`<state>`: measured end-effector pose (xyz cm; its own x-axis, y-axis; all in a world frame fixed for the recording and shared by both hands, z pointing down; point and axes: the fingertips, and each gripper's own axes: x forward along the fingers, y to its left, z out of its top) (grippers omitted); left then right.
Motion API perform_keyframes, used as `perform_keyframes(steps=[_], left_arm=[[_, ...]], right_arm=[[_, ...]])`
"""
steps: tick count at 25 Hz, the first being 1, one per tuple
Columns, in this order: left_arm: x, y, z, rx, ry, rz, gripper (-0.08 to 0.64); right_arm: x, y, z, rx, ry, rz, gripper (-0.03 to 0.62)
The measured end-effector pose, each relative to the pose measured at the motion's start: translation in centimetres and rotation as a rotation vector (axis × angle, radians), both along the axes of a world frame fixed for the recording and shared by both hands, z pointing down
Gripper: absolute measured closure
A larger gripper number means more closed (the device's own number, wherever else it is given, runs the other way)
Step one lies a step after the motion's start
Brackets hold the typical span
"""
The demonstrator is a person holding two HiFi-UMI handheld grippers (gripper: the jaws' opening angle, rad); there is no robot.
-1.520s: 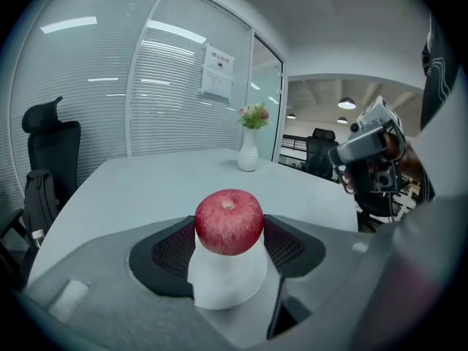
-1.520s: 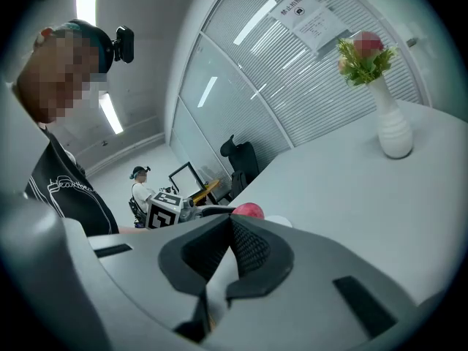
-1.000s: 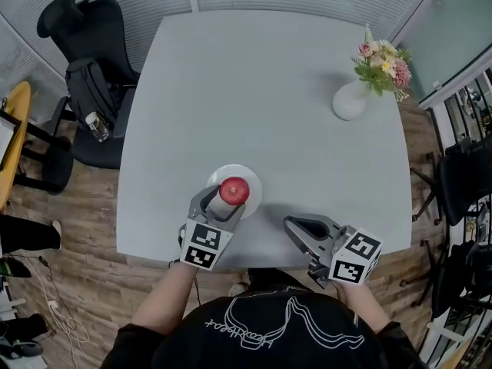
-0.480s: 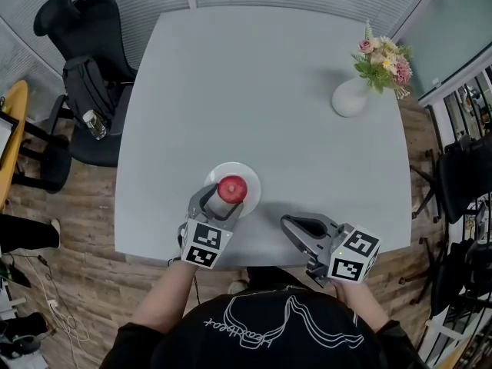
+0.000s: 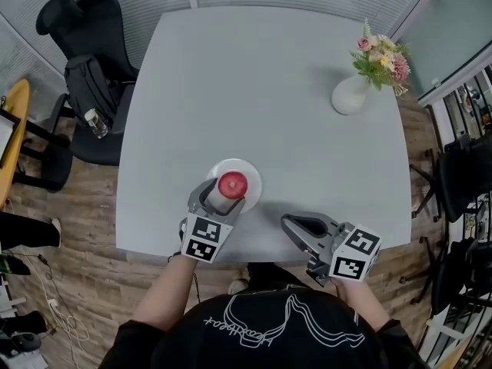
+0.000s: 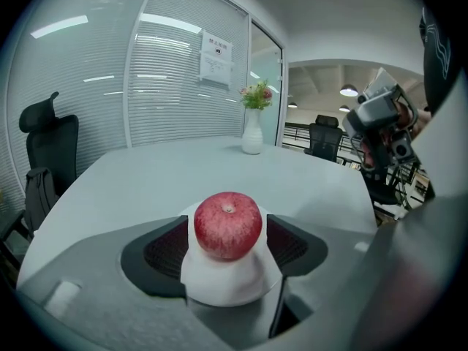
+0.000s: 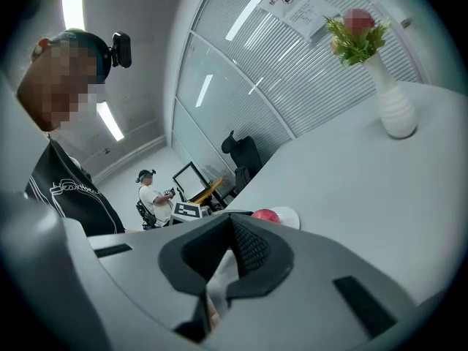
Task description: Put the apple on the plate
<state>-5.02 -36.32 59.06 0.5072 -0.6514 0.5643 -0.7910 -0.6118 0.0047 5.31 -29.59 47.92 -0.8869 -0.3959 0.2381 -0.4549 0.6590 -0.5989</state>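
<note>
Resting on the plate [image 5: 250,177] at the table's [image 5: 269,91] near edge, the apple [image 5: 233,184] sat between the left gripper's [image 5: 227,194] jaws, which had just been opening and stood clear of it, so apparently only withdrawal remained, while the right gripper [image 5: 286,223] was closed and empty.

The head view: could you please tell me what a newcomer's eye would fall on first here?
The red apple on the white plate, near the table's near edge, catches the eye first; it sits between the left gripper's jaws, which have just been opening. The vase of flowers at the far right corner comes next.
</note>
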Motion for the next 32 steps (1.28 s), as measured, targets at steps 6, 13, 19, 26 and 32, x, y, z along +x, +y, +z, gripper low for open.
perform_keyframes(steps=[6,13,19,26,32], left_arm=[[-0.5,0.8,-2.4,0.009,0.059,-0.020,0.233],[-1.5,3.6,-7.3,0.003,0.172,-0.050,0.235],[-1.7,7.1,-12.2,0.032,0.260,-0.025,0.250],[-1.2,12.4,-18.2,0.068,0.400,0.030,0.358],[-1.1,16.4,-20.2,0.041,0.485,0.060,0.496]], right_arm=[[0.1,0.6,-1.0,0.024,-0.006,0.011,0.583],[-0.8,2.3,-2.8,0.089,-0.003,0.002,0.583],[-1.9,4.8,-4.4,0.147,0.010,-0.010,0.583],[-2.9,7.7,-6.4,0.196,-0.005,-0.014,0.583],[-3.8,10.1,-7.7,0.247,0.017,-0.033,0.583]])
